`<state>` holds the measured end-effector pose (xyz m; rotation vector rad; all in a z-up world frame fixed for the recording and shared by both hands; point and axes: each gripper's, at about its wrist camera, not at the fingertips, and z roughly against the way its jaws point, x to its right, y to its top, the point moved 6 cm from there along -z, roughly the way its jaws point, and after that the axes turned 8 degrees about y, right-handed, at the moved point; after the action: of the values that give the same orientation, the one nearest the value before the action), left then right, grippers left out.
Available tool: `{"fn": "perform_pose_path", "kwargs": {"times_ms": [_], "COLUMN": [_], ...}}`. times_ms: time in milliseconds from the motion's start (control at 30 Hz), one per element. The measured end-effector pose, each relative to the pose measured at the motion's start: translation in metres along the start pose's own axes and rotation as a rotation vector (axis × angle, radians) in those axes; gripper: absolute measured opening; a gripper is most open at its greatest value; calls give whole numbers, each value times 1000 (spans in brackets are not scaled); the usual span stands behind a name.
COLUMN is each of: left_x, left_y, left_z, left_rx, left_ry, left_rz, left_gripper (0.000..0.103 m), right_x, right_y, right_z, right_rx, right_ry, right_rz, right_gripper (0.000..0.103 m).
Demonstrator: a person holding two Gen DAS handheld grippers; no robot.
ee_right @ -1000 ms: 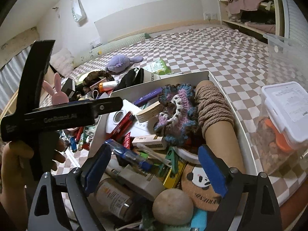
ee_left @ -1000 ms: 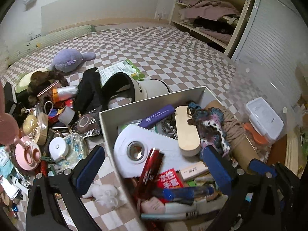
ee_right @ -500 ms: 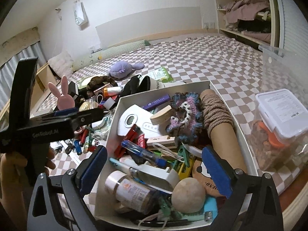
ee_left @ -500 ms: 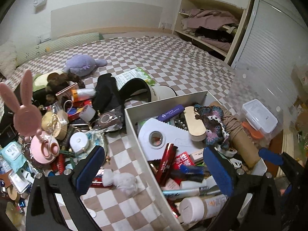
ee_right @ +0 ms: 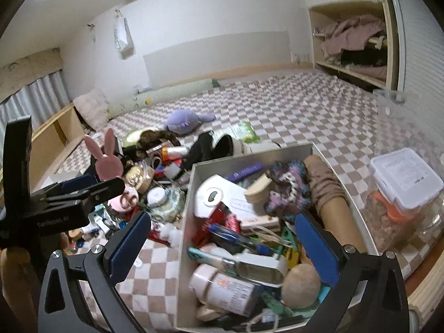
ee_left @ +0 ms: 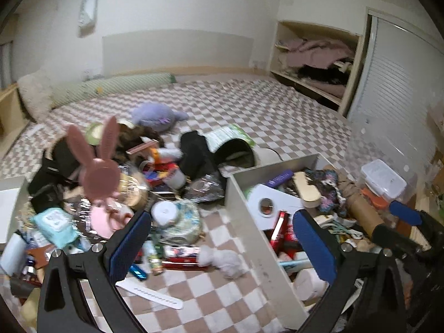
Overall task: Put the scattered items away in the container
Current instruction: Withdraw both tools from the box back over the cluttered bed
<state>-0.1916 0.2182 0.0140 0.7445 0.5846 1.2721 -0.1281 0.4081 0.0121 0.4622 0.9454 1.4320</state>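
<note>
A white open box point(ee_right: 191, 208) crammed with small items sits on the checked bed cover. My right gripper point(ee_right: 223, 242) hovers over its near end. Its jaws are opening and hold nothing; the pads touch none of the items below. My left gripper point(ee_left: 222, 244) stands open and empty above the box's left wall point(ee_left: 249, 222) and the bare cover beside it. It also shows from the side as the left gripper point(ee_right: 108, 187), with a hand on its handle. Scattered items lie left of the box: a pink bunny-eared mirror point(ee_left: 97, 172), a white round tin point(ee_left: 166, 212), a white fluffy pom point(ee_left: 224, 259).
A purple plush point(ee_left: 158, 116) and a tipped black-lined cup point(ee_left: 238, 152) lie behind the pile. A clear lidded tub point(ee_right: 405, 177) stands right of the box near the bed's wooden edge. An open shelf with clothes point(ee_right: 355, 38) and a long green bolster point(ee_left: 111, 86) are at the back.
Both grippers have lifted and drawn back from the box. The left one has swung left, bringing the scattered pile into view. The right jaws have spread a little wider.
</note>
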Motion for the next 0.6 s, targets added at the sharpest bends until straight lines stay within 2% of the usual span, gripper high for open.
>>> {"fn": "perform_pose_path", "kwargs": {"times_ms": [367, 600], "left_x": [-46, -77], "left_y": [-13, -21], "left_z": [30, 42], "left_rx": [58, 75], "left_ry": [67, 88], "left_rz": [-11, 6], "left_gripper": [103, 103], "right_x": [-51, -89], "right_y": [4, -5], "right_z": [1, -14], "right_rx": [99, 62], "right_ry": [8, 51], "right_rz": [69, 134], "right_gripper": [103, 103]}}
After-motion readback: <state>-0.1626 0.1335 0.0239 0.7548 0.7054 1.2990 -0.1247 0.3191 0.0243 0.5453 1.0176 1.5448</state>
